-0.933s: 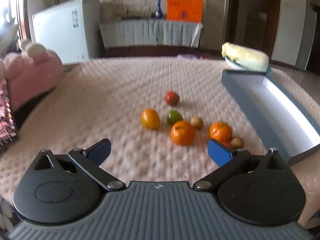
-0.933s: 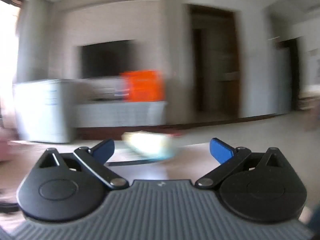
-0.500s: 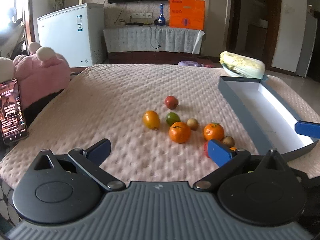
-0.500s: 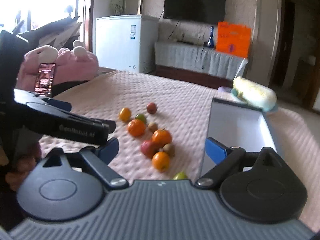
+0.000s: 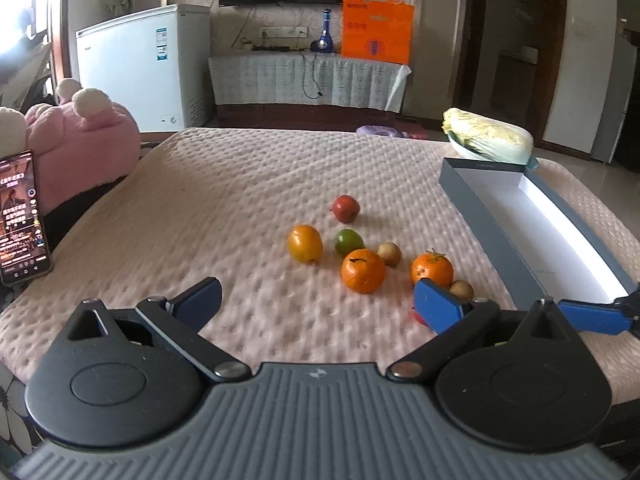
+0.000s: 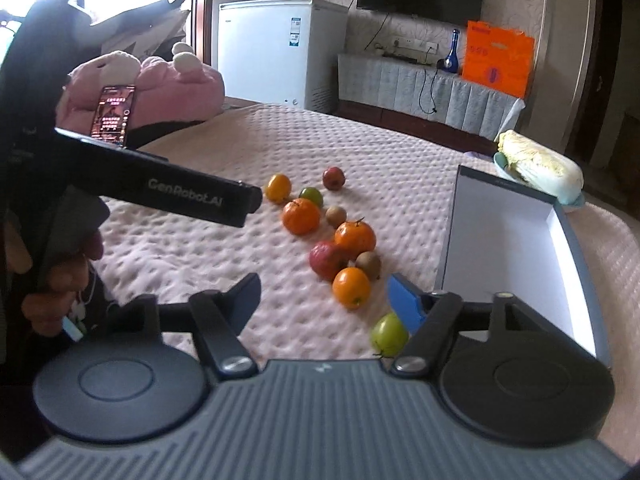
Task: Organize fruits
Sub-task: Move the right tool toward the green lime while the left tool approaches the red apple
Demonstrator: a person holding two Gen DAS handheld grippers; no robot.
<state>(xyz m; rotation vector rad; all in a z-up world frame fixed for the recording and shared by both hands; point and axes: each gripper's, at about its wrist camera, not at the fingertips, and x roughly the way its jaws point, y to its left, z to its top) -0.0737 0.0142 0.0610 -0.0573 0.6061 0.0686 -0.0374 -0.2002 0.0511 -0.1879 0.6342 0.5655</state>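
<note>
Left wrist view, left to right: phone (image 5: 20, 216) at left edge; left gripper (image 5: 318, 300) in lower centre, jaws wide apart, empty; fruits (image 5: 362, 270) clustered mid-frame on the pink cover (image 5: 224, 200); box (image 5: 500, 232) at right. Right wrist view: right gripper (image 6: 324, 300) in lower centre, jaws wide apart, empty, a green fruit (image 6: 387, 334) beside its right finger.

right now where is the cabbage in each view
Left wrist view: the cabbage lies at upper right, just past the far end of the grey box.
Right wrist view: the cabbage lies at the right edge, above the middle, again behind the box's far end.
Shared landmark: the orange sign on the far wall, up and left of the cabbage in both views.
</note>
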